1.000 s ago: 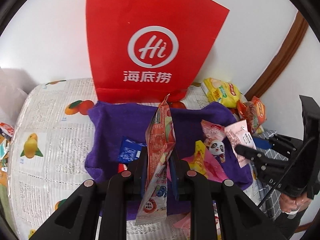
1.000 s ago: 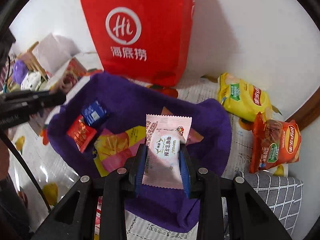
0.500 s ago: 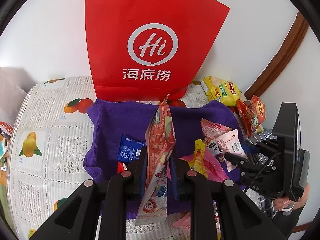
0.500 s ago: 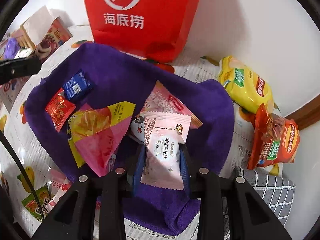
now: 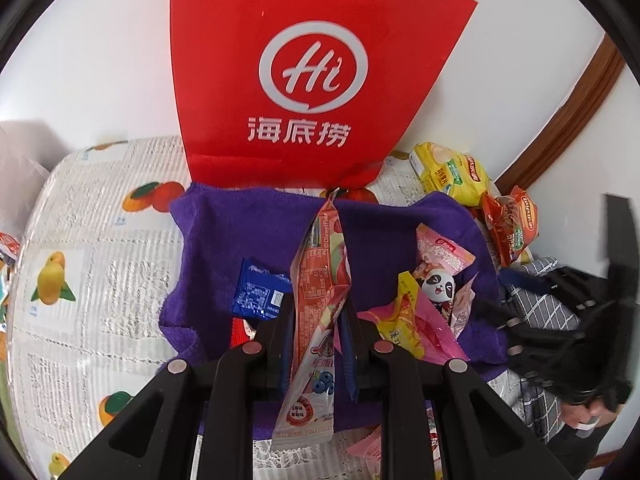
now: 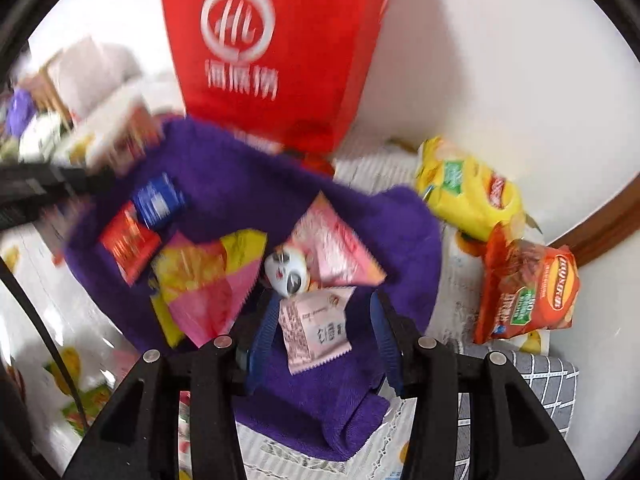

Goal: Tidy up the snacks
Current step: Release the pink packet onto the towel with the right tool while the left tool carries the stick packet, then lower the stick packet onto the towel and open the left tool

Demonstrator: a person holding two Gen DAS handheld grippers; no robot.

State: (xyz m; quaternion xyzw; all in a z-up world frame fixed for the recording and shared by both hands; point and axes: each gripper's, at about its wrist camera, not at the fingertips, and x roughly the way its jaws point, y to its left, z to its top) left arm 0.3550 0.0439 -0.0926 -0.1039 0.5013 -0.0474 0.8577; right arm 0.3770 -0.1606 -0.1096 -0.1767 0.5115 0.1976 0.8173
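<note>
My left gripper (image 5: 316, 308) is shut on a long red and white snack stick (image 5: 320, 292) and holds it upright above the purple towel (image 5: 216, 240). My right gripper (image 6: 324, 320) is open; the small pink packet (image 6: 314, 328) lies loose on the purple towel (image 6: 240, 184) between its jaws. On the towel lie a blue packet (image 6: 158, 200), a red packet (image 6: 130, 242), a yellow and pink packet (image 6: 200, 276), a panda packet (image 6: 288, 272) and a larger pink packet (image 6: 332, 248). The right view is blurred.
A red paper bag (image 5: 312, 68) stands against the wall behind the towel. A yellow chip bag (image 6: 468, 192) and an orange chip bag (image 6: 528, 284) lie right of the towel. A grey checked cloth (image 6: 532, 376) is at the right. More snacks lie at the left table edge (image 5: 8, 244).
My right gripper has opened and let go of the small pink packet, which now lies on the towel beside the panda packet. My left gripper still holds the stick.
</note>
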